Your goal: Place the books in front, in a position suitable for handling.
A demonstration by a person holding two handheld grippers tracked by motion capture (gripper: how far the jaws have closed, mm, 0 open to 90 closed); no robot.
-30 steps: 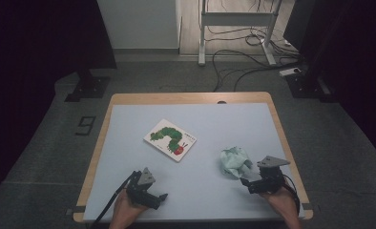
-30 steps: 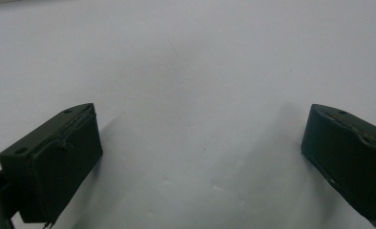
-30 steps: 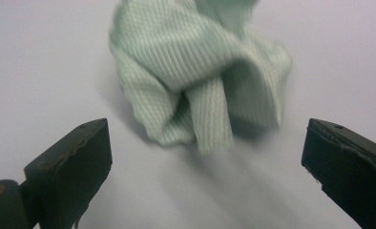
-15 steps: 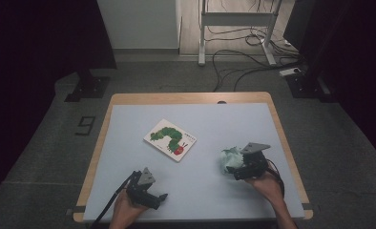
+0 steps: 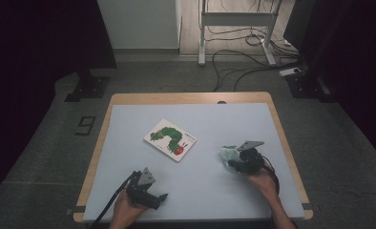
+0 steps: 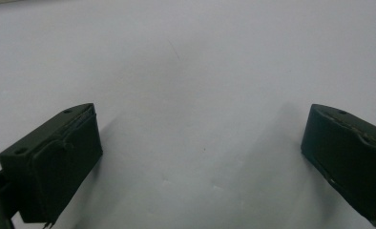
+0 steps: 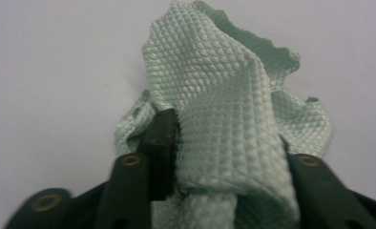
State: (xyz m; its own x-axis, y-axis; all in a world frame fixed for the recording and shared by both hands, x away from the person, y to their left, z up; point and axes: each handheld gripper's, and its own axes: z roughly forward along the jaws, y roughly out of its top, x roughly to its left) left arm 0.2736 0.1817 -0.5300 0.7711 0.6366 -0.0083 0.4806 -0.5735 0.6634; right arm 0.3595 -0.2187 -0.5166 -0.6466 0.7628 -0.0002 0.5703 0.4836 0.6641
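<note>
At the table's [image 5: 129, 143] near right, the right tongs [image 5: 235, 162] have just closed on the green cloth [image 7: 229, 119], apparently not yet lifted, while the left tongs [image 5: 158, 198] gape empty.

Lab recording bay: wooden-edged table with pale blue mat [image 5: 129, 143], dark curtains [image 5: 38, 43], loose black floor cables [image 5: 238, 57], metal stand frame [image 5: 236, 21].

A crumpled pale-green waffle-weave cloth [image 7: 224, 124] lies bunched on the table's right side, one fold standing upright.
</note>
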